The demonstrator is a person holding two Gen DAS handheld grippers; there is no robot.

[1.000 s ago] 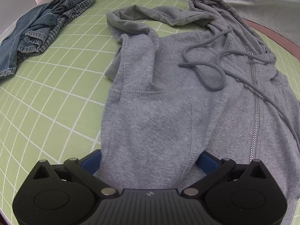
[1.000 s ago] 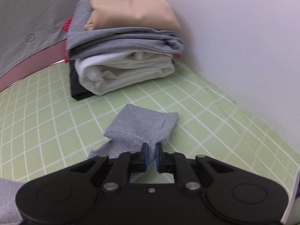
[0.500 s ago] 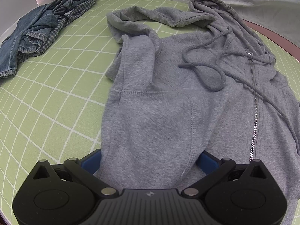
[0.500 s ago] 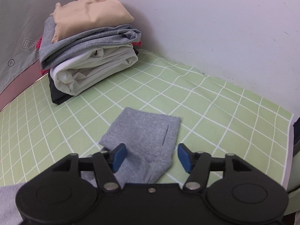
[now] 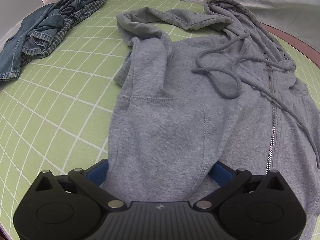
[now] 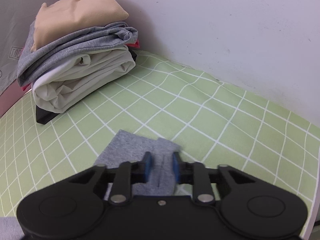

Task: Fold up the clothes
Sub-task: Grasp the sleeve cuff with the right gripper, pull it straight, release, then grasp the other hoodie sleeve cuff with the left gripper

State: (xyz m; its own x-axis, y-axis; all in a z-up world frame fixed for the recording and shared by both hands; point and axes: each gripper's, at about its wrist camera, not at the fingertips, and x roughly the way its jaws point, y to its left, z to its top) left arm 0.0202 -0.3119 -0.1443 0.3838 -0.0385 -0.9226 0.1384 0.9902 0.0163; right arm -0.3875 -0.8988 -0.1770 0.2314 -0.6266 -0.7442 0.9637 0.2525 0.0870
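Grey hoodie [image 5: 170, 108]: one; claws: two, both parted

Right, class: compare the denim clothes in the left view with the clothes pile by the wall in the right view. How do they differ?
The denim clothes lie crumpled and spread low; the clothes pile is folded and stacked high. The denim clothes are blue with a checked lining; the clothes pile mixes tan, grey, white and black layers. Both rest on the green checked cloth.
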